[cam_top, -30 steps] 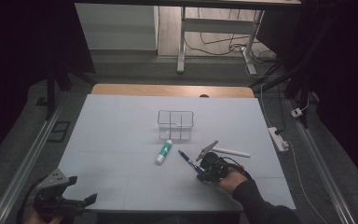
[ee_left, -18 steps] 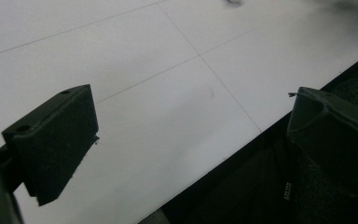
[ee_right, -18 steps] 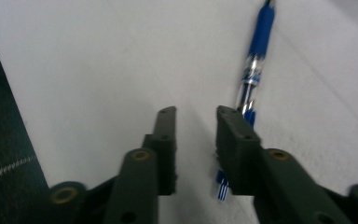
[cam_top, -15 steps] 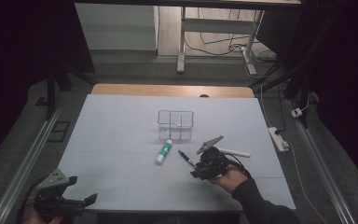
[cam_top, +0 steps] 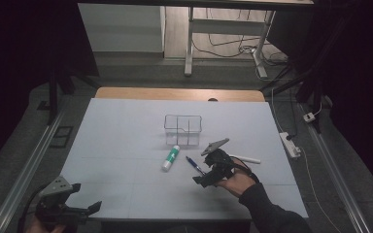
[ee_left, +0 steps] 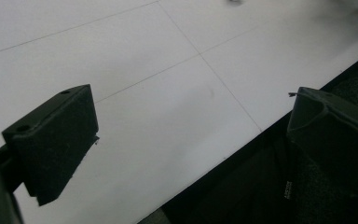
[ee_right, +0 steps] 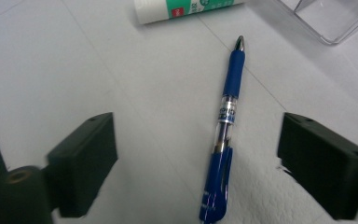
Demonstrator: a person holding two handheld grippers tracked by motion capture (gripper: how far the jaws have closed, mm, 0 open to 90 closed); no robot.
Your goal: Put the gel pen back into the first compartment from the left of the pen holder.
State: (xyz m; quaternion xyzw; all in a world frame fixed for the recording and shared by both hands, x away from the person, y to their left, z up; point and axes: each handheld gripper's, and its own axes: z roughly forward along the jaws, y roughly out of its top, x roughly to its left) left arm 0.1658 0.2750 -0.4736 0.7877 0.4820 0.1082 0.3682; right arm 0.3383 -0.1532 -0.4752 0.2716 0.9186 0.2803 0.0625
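A blue pen lies flat on the white table, its tip pointing toward a green and white glue stick. My right gripper is open just above it. Its jaws have just been opening, and the pen lies between them without touching either pad. From above, the right gripper sits at the near end of the blue pen, with the glue stick to their left. My left gripper is open and empty over the table's near edge, at the front left corner.
A clear plastic divided box stands behind the glue stick, and its corner appears in the right gripper view. A white marker lies to the right of the right hand. A power strip lies off the table's right edge.
The right gripper's jaws have opened from shut to wide apart, and the hand has shifted slightly. The blue pen lies where it was. The left gripper has stayed still.
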